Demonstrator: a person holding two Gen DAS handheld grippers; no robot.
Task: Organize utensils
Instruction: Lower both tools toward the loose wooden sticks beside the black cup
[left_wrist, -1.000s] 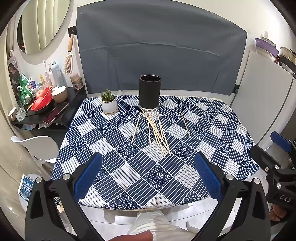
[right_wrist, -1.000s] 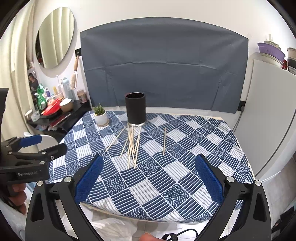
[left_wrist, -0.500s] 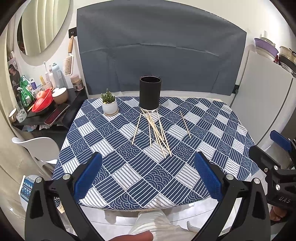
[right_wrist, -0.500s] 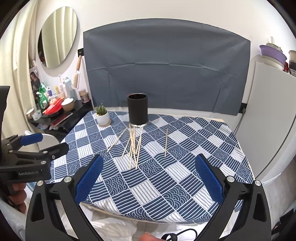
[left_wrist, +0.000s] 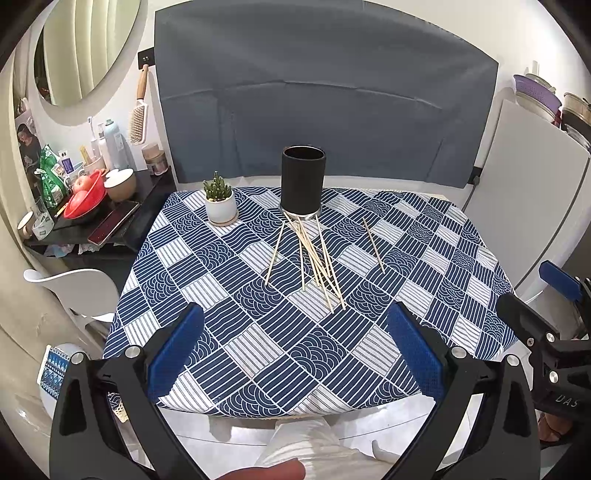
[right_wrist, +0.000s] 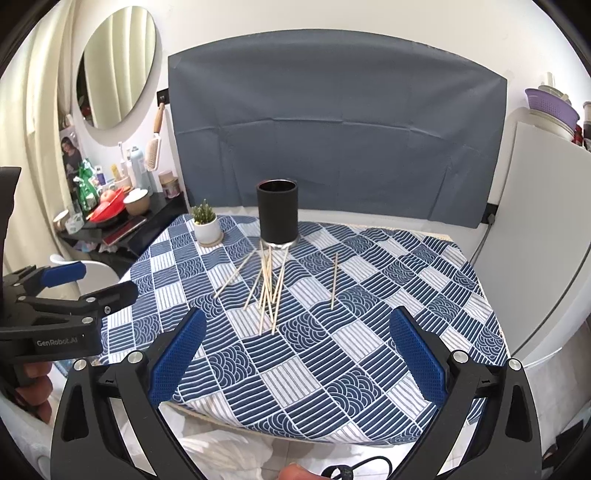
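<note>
Several thin wooden sticks (left_wrist: 314, 258) lie fanned out on the blue patterned tablecloth (left_wrist: 258, 332) in front of an upright black cylinder holder (left_wrist: 303, 179). One stick (left_wrist: 373, 240) lies apart to the right. The same pile of sticks (right_wrist: 267, 288), holder (right_wrist: 277, 214) and lone stick (right_wrist: 334, 280) show in the right wrist view. My left gripper (left_wrist: 295, 350) is open and empty above the table's near edge. My right gripper (right_wrist: 295, 354) is open and empty, also at the near edge, short of the sticks.
A small potted cactus (left_wrist: 220, 201) stands left of the holder. A cluttered dark side shelf (left_wrist: 92, 221) and a white chair (left_wrist: 74, 288) are left of the table. A white cabinet (left_wrist: 524, 192) stands to the right. A grey cloth backdrop (left_wrist: 325, 92) hangs behind.
Both views have shifted slightly, with the right gripper edging a little closer to the table. The sticks and holder have not moved. Both grippers stay open.
</note>
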